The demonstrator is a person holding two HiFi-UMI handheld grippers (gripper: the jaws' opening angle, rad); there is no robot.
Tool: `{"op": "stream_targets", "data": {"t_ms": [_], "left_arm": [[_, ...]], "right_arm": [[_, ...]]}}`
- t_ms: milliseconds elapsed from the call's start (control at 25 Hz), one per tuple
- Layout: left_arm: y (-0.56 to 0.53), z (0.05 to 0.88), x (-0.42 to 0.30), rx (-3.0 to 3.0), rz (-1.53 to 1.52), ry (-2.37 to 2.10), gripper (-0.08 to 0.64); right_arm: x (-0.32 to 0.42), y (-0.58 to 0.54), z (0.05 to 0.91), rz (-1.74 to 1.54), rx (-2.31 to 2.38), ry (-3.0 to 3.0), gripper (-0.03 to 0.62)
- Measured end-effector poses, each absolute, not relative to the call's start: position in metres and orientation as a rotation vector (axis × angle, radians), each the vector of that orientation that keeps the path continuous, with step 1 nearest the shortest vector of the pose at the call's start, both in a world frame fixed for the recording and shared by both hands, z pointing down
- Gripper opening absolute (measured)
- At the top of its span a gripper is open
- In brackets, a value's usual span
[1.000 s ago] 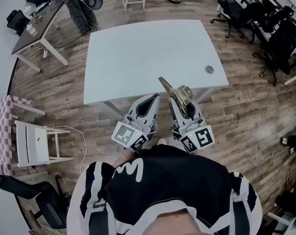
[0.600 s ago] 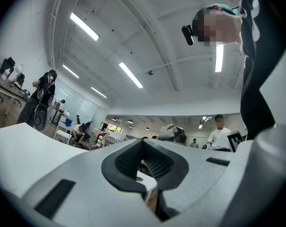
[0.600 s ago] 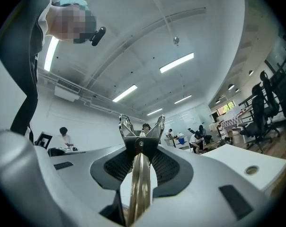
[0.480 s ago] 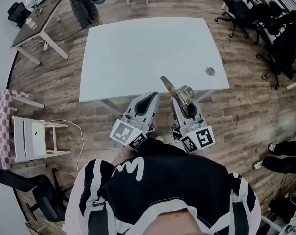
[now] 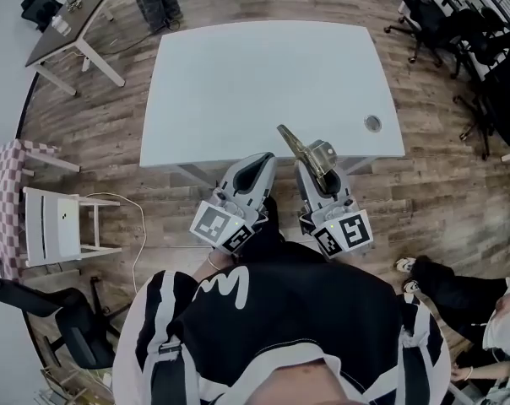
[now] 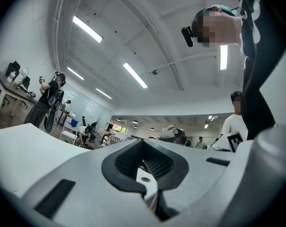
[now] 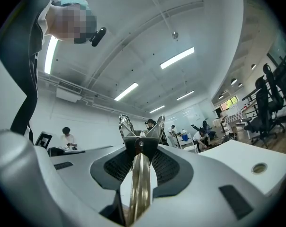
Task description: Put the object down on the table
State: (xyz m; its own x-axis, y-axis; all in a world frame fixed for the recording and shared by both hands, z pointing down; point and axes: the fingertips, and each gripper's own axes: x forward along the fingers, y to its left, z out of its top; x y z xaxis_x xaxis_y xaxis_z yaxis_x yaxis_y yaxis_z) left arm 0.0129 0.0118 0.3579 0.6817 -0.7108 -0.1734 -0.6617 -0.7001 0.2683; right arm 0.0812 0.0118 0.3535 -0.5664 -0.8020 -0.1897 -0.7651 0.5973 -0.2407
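Observation:
My right gripper (image 5: 316,164) is shut on a shiny brass-coloured metal tool (image 5: 294,145), which sticks out past the jaws, up and to the left over the front edge of the white table (image 5: 263,83). In the right gripper view the tool (image 7: 139,183) runs up between the pads of the right gripper (image 7: 140,145) to a black pivot with two splayed prongs. My left gripper (image 5: 262,162) is beside it at the same table edge. The left gripper (image 6: 143,143) has its jaws closed together, with nothing between them.
The table has a round cable hole (image 5: 372,123) near its front right corner. Office chairs (image 5: 458,24) stand at the right, a white stool (image 5: 56,230) at the left and a dark desk (image 5: 69,24) at the upper left. A person's legs (image 5: 432,277) are at the lower right.
Both grippers keep their pose and grip. The table has drifted slightly in the view, and a person's legs have come in from the right edge to the lower right.

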Motion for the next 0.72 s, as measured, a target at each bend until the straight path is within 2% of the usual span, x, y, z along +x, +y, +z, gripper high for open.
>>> {"op": "stream_targets", "data": {"t_ms": [320, 720], "left_arm": [[-0.033, 0.362, 0.021, 2.73, -0.375, -1.075, 0.006], [-0.136, 0.36, 0.019, 2.79, -0.328, -1.015, 0.005]], "right_arm": [[0.086, -0.03, 0.352, -0.165, -1.309, 2.535, 0.124], [0.085, -0.133, 0.349, -0.177, -1.358, 2.489, 0.124]]}}
